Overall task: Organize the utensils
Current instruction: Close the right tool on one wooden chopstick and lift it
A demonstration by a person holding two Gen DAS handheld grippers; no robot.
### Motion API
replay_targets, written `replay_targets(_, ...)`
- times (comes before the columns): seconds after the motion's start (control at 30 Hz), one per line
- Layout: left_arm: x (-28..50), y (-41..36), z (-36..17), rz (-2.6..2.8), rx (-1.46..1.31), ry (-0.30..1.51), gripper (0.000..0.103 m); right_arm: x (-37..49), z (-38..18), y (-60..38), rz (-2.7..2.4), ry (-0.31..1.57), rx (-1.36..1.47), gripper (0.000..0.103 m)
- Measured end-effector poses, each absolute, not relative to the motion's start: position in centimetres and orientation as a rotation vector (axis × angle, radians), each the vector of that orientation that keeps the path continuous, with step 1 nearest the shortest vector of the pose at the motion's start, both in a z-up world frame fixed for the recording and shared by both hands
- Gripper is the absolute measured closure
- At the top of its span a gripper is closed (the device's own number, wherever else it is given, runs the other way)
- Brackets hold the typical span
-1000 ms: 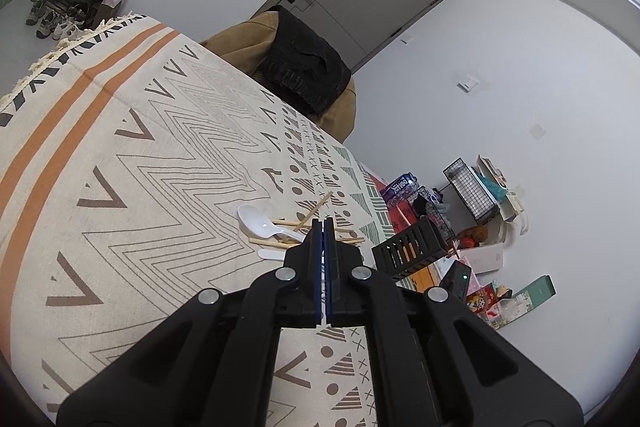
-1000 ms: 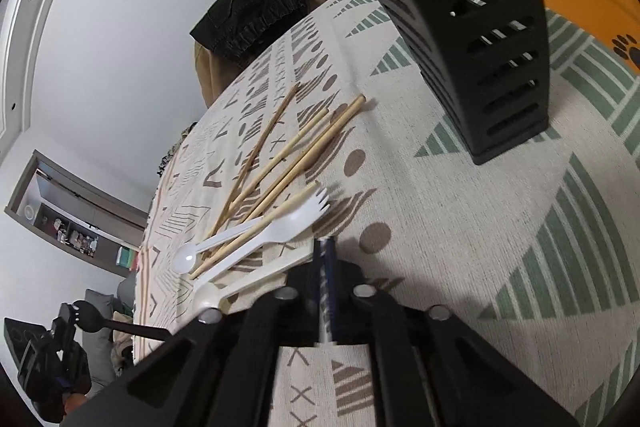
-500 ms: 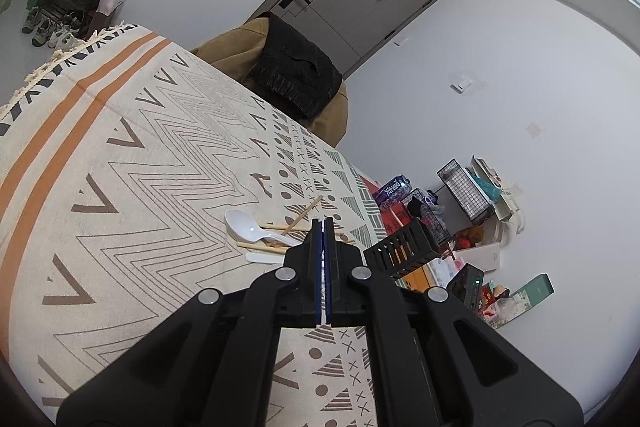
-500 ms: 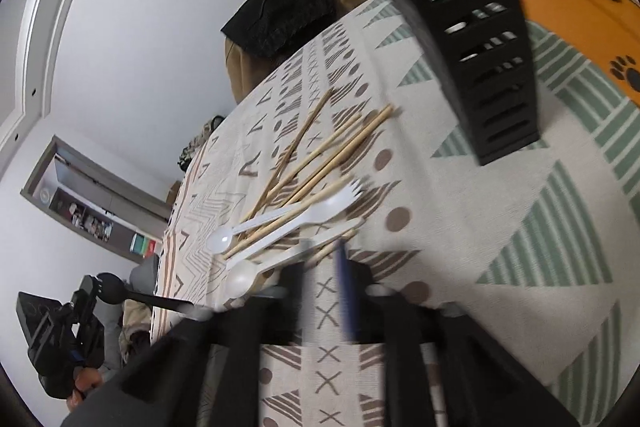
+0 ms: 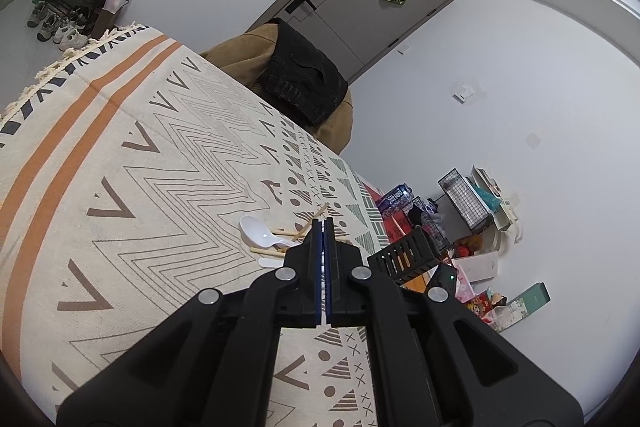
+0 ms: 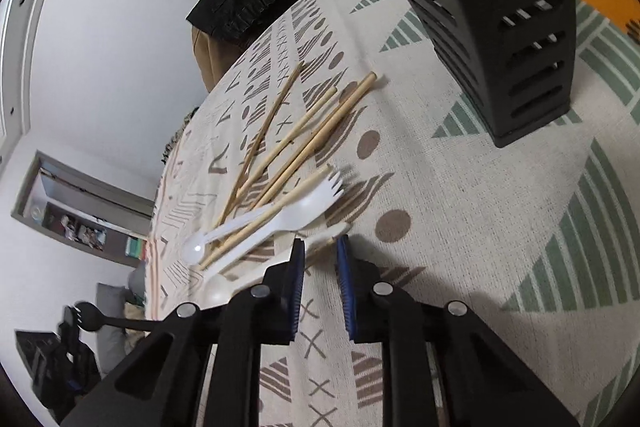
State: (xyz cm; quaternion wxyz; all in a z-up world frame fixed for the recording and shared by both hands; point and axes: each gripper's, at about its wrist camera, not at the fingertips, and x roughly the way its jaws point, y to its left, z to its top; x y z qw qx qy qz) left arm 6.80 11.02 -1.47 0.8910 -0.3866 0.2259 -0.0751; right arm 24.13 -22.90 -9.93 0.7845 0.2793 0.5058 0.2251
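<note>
Right gripper [image 6: 320,247] parted, empty, hovered at near edge of utensil pile on desk [image 6: 480,227]. Fork [image 6: 296,215] lay diagonal, tines toward black holder [image 6: 500,7]. Chopsticks [image 6: 312,143] roughly parallel. Left gripper [image 5: 322,227] clenched, apparently empty.

Utensils [image 6: 280,187] left of caddy [image 6: 500,7]

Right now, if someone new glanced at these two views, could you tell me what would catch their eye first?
Probably the loose heap of wooden chopsticks and white plastic utensils, a spork on top, lying on the patterned tablecloth just ahead of the open right gripper. Next comes the black slotted holder, standing upright beyond the heap to its right. In the left wrist view, the left gripper is shut and empty above the cloth.
</note>
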Motion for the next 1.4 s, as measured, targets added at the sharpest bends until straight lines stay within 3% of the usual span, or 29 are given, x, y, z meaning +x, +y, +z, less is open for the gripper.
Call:
replay_targets(0.3,6.5,11.5,-1.4,-0.150,-0.806,0.465,0.101,24.7,-10.1,-22.4,0.478,1.088,0.663,0.083)
replay_targets(0.43,6.4,11.6,-1.3,-0.145,-0.802,0.465,0.101,24.6,-10.1,-22.4,0.458,1.084,0.665,0.090)
replay_targets(0.7,6.7,11.2,-1.0,-0.153,-0.793,0.464,0.101,22.5,-8.5,-24.2,0.477,1.015,0.666,0.093)
replay_targets(1.4,10.3,6.1,4.5,-0.257,-0.704,0.421,0.101,16.8,10.0,-28.8,0.495,0.494,0.431,0.099)
